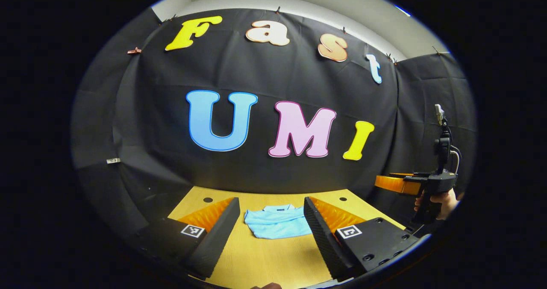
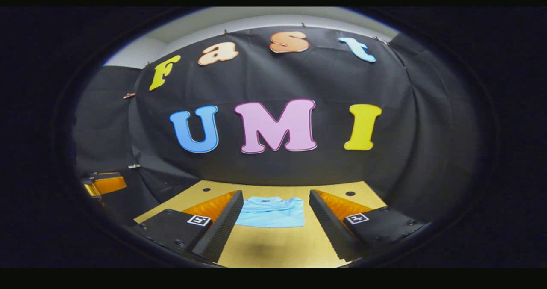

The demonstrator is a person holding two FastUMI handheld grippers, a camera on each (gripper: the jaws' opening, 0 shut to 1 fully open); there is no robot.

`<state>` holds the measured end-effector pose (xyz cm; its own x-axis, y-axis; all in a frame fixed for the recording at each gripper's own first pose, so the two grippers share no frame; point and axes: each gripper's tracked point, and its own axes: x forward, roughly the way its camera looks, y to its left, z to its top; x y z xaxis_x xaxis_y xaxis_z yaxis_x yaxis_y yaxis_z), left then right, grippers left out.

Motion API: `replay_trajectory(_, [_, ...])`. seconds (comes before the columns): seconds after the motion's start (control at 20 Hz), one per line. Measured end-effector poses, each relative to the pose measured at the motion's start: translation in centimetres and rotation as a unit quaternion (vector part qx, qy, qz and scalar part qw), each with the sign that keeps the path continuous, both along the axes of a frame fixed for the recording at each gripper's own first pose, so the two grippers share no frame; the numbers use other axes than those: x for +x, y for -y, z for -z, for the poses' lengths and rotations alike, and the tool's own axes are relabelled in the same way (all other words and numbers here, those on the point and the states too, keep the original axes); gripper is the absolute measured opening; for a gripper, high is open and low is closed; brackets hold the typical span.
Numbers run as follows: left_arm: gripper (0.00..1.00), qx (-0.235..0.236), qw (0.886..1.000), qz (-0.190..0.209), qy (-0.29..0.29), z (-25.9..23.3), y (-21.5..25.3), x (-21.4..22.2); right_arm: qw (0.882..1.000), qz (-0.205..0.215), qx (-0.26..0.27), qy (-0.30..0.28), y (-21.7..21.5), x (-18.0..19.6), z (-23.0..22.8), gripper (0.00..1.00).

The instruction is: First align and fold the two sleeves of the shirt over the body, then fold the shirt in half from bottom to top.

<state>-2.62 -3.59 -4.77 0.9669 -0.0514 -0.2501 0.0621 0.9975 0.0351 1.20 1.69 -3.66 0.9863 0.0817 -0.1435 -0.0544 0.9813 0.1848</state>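
Light blue collared shirt (image 1: 277, 222) lies folded into a compact rectangle on the yellow wood-grain surface (image 1: 265, 259), collar toward the black cloth back wall (image 1: 265, 84). Sleeves are tucked in, none sticking out the sides. In the left gripper view the bottom edge looks slightly skewed, lower left corner a bit bunched. In the right gripper view the same shirt (image 2: 271, 212) reads as a neat rectangle, collar at the far edge.

Left gripper (image 1: 272, 231): jaws spread wide, nothing between them, held above the surface with the shirt framed in the gap farther ahead. No contact with the fabric.

Right gripper (image 2: 273, 227): jaws also wide apart and empty, above the surface, shirt centred beyond them, not touching.

From the left gripper view the right gripper also appears far off at the right edge, held up in a person's hand (image 1: 444, 201), well apart from the shirt and off the side of the surface. From the right gripper view part of the left gripper shows at the far left edge, likewise clear of the surface.

Two small dark holes (image 1: 208, 199) sit in the surface near the back wall, one either side of the shirt.
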Motion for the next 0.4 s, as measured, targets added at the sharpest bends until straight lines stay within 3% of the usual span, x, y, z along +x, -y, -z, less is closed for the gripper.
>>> replay_trajectory(0.2, [0.96, 0.012, 0.999, 0.016, 0.027, -2.9, 1.4, -2.7, 0.998, 0.021, -0.051, 0.023, 0.4, -4.2, -3.5, 0.98])
replay_trajectory(0.35, [0.96, 0.016, 0.998, 0.027, 0.051, -4.9, 2.4, -2.9, 0.997, 0.026, -0.056, 0.045, -0.1, -4.8, -5.6, 0.96])
replay_trajectory(0.4, [0.92, 0.021, 0.998, 0.030, 0.055, -5.2, 2.7, -2.9, 0.997, 0.022, -0.051, 0.047, -0.5, -4.7, -6.0, 0.95])
